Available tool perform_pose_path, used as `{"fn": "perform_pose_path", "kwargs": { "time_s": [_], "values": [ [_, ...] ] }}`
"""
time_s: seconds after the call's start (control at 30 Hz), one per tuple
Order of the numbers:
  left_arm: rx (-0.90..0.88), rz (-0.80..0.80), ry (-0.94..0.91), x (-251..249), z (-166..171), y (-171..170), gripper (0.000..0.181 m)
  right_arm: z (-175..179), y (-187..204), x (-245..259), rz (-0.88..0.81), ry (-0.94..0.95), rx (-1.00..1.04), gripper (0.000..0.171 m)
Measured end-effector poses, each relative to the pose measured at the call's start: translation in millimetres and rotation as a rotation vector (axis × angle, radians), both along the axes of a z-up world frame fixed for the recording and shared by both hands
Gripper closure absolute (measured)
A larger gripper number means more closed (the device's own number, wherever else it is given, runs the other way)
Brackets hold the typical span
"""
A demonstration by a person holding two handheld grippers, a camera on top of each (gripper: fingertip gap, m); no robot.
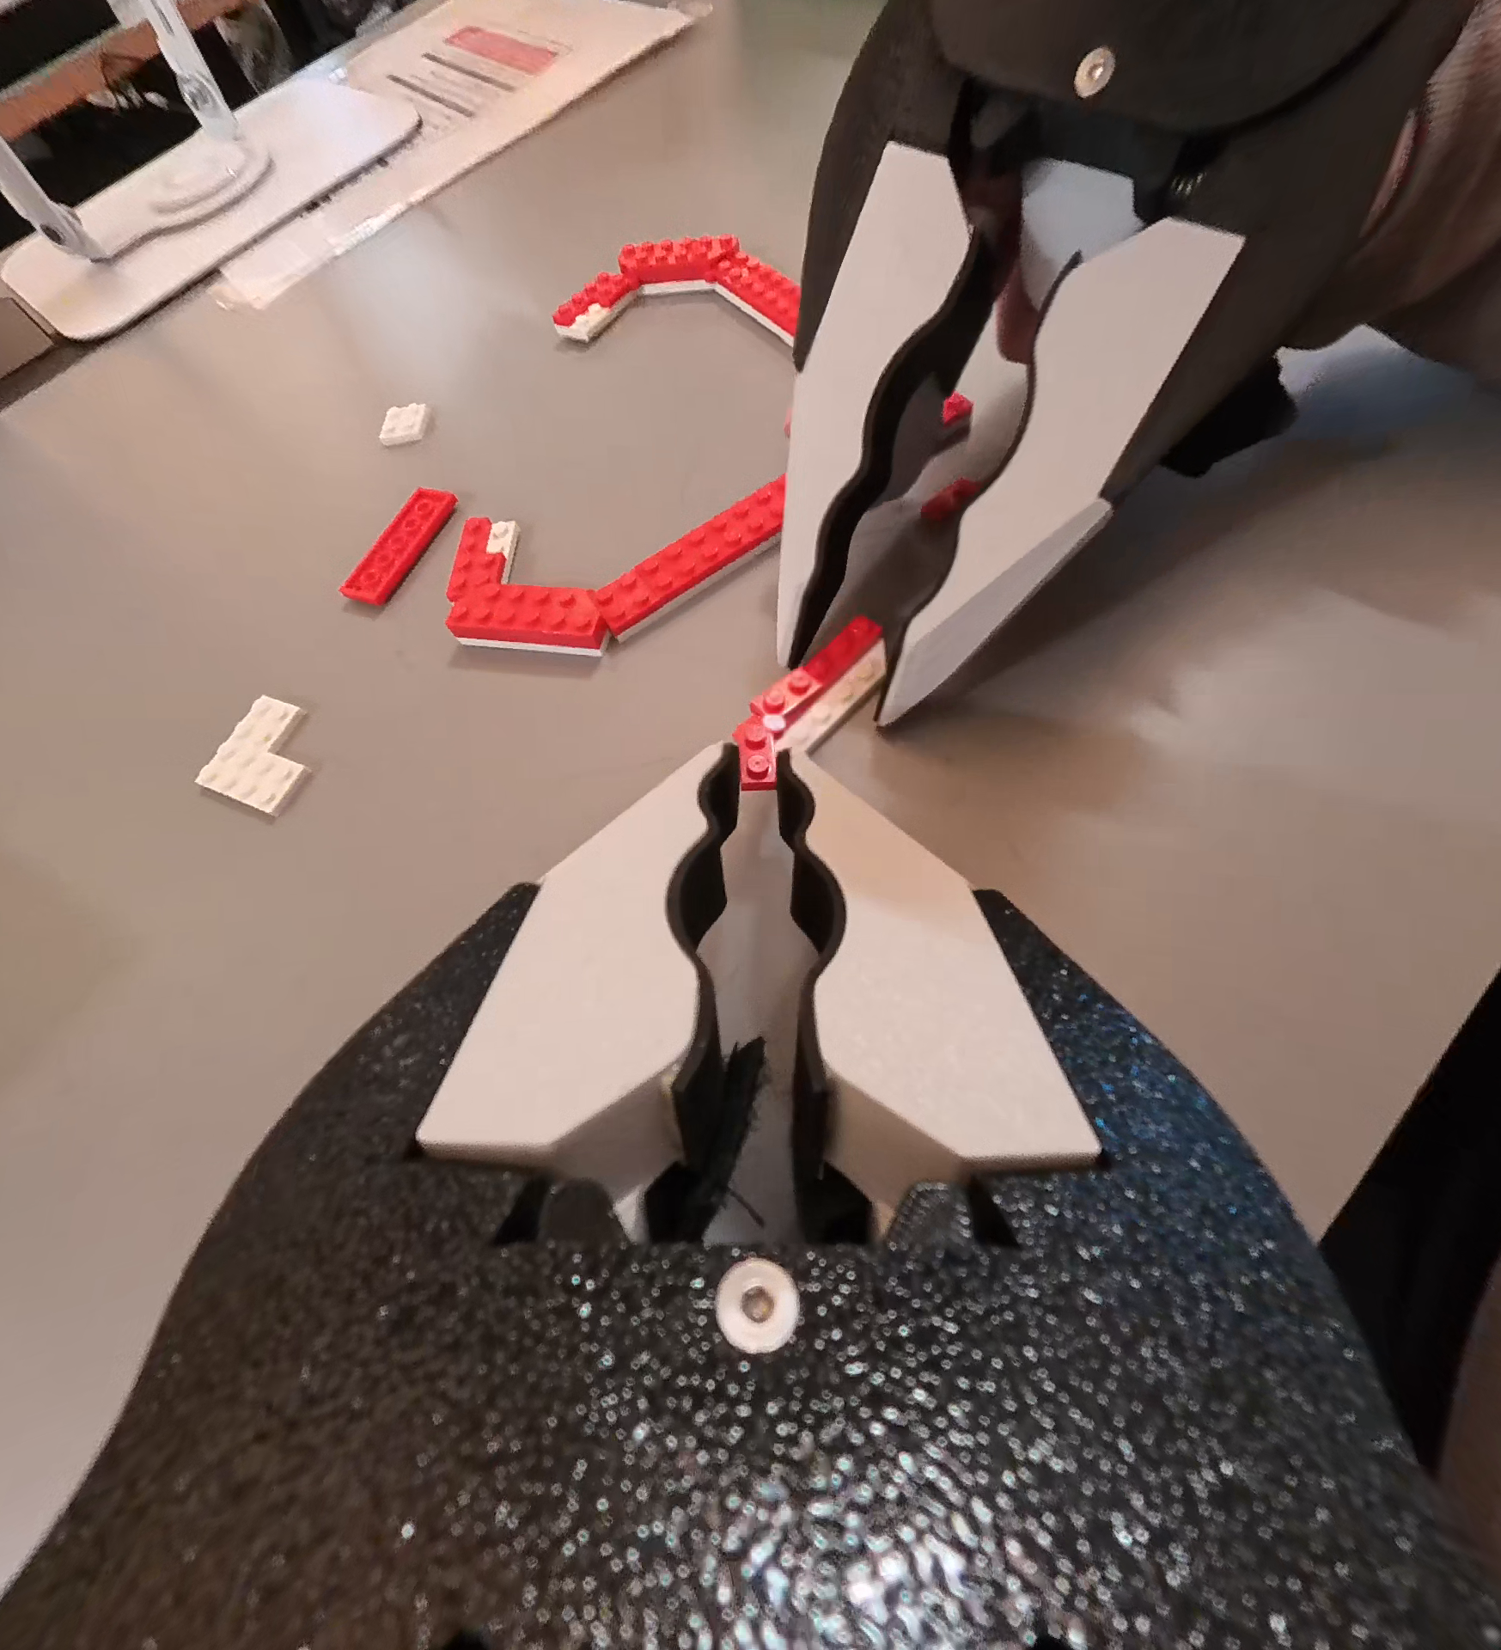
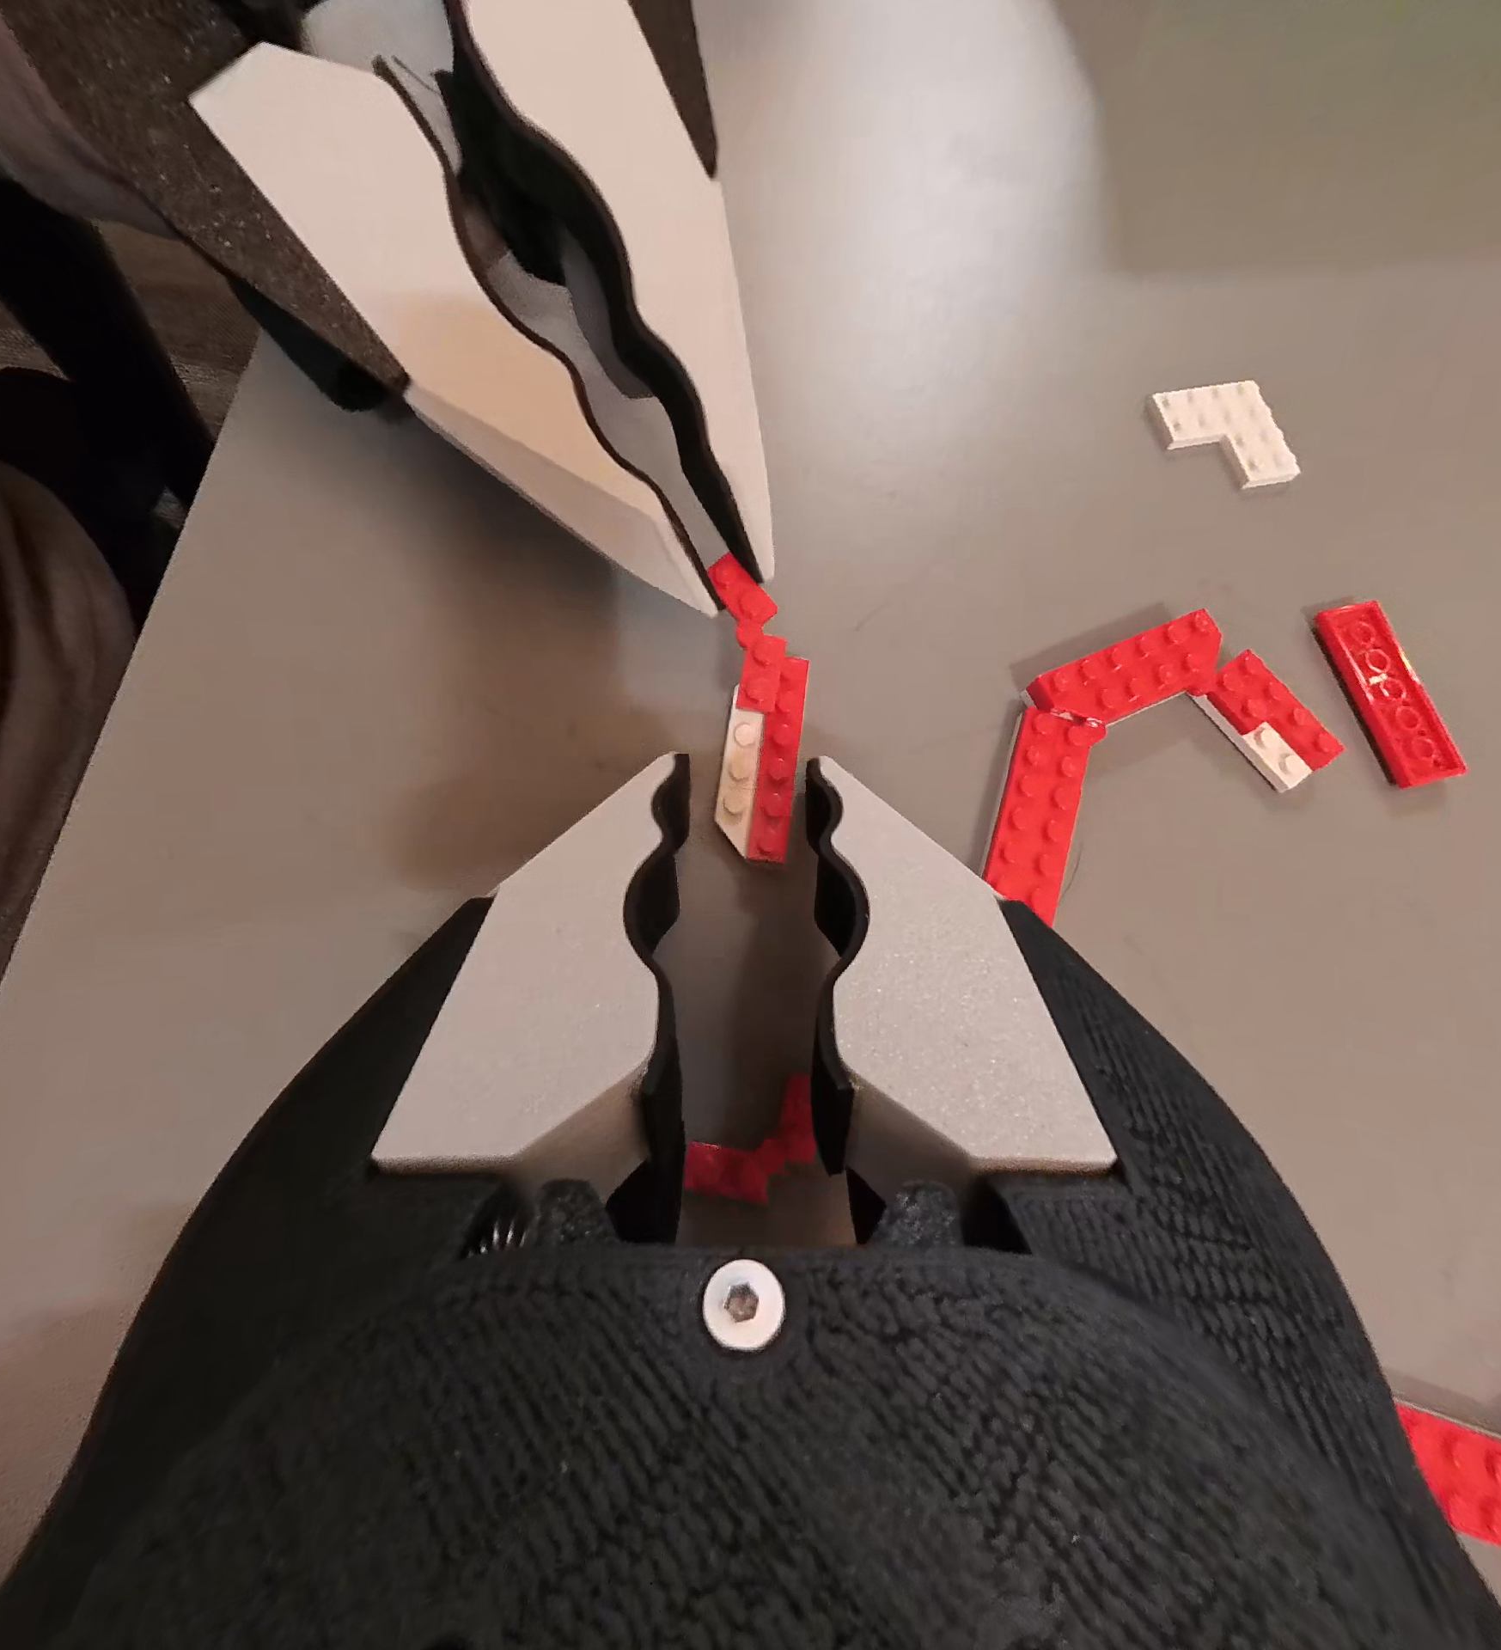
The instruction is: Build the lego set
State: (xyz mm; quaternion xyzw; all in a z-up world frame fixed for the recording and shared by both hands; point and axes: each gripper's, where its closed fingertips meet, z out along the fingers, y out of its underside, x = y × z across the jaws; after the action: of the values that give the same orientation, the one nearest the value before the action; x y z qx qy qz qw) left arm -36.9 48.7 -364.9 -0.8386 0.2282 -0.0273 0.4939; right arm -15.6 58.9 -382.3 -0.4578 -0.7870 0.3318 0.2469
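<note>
A small red-and-white Lego strip lies on the grey table, also in the right wrist view. My left gripper is shut on the small red plate at the strip's near end; it also shows in the right wrist view. My right gripper is open, its jaws standing either side of the strip's other end with small gaps; it enters the left wrist view from the top right. A larger red-on-white ring section lies to the left.
Another red arc lies farther back. A loose red plate, a white L-shaped plate and a small white plate lie on the table. A white stand base and papers sit at the far edge. The table edge is close.
</note>
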Motion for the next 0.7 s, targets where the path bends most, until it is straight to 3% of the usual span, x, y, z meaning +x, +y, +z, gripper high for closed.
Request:
{"fn": "perform_pose_path", "kwargs": {
  "time_s": [0.03, 0.7],
  "values": [
    [0.018, 0.003, 0.001, -0.2, 2.3, 0.3, 0.175, 0.0, 0.9, -0.1, -0.005, 0.001, 0.000, 0.147],
    [0.026, -0.018, -0.012, 2.3, 4.0, -1.7, 0.175, -0.5, 0.4, -1.3, -0.012, 0.009, -0.016, 0.156]
  ]
}}
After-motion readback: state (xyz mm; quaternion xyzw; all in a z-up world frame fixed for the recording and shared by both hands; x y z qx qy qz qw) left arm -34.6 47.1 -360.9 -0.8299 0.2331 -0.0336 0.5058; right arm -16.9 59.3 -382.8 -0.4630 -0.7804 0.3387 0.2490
